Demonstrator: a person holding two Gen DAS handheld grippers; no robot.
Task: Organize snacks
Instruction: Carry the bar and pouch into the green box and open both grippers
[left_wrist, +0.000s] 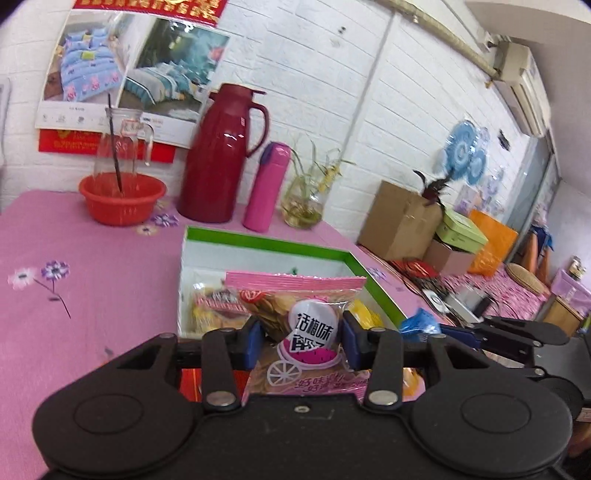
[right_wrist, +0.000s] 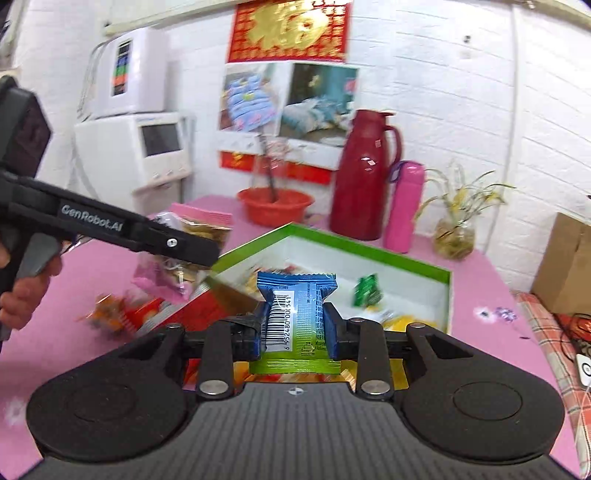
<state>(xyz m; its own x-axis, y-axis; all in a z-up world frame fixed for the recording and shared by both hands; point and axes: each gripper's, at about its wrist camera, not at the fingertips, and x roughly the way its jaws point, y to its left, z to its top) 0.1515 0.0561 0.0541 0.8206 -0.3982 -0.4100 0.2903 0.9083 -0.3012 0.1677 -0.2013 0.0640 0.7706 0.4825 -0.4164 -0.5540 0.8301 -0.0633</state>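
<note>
Lying across the left of both views is the pink flowered table (left_wrist: 92, 280), carrying an orange-red basin (left_wrist: 122, 197) with a glass pitcher (left_wrist: 122, 142) standing in it near the wall. Just right of the basin, a dark red thermos jug (left_wrist: 221, 155) is standing upright, with a pink bottle (left_wrist: 267, 186) beside it and a small glass vase of plants (left_wrist: 304, 205) further right.

In front of these, a white box with a green rim (left_wrist: 266, 242) is sitting open on the table, holding several wrapped snacks (left_wrist: 214, 306). The left gripper (left_wrist: 303, 338) is hovering over the near end of this box, its blue fingers (left_wrist: 253, 339) pressing on both sides of a pink biscuit packet (left_wrist: 295, 310), which is hanging clear of the table. In the right wrist view this same gripper is reaching in from the left, a person's hand (right_wrist: 22, 295) wrapping its handle, with the packet dangling under its tip.

Further right, the right gripper (right_wrist: 295, 326) is gripping a small blue-and-green wrapped snack (right_wrist: 297, 314) between its fingers (right_wrist: 332, 328), barcode facing the camera, held above the near corner of the box. A small green packet (right_wrist: 365, 291) is lying on the white floor of the box beyond it. At the far right, a cardboard carton (left_wrist: 400, 218) is standing against the wall.
</note>
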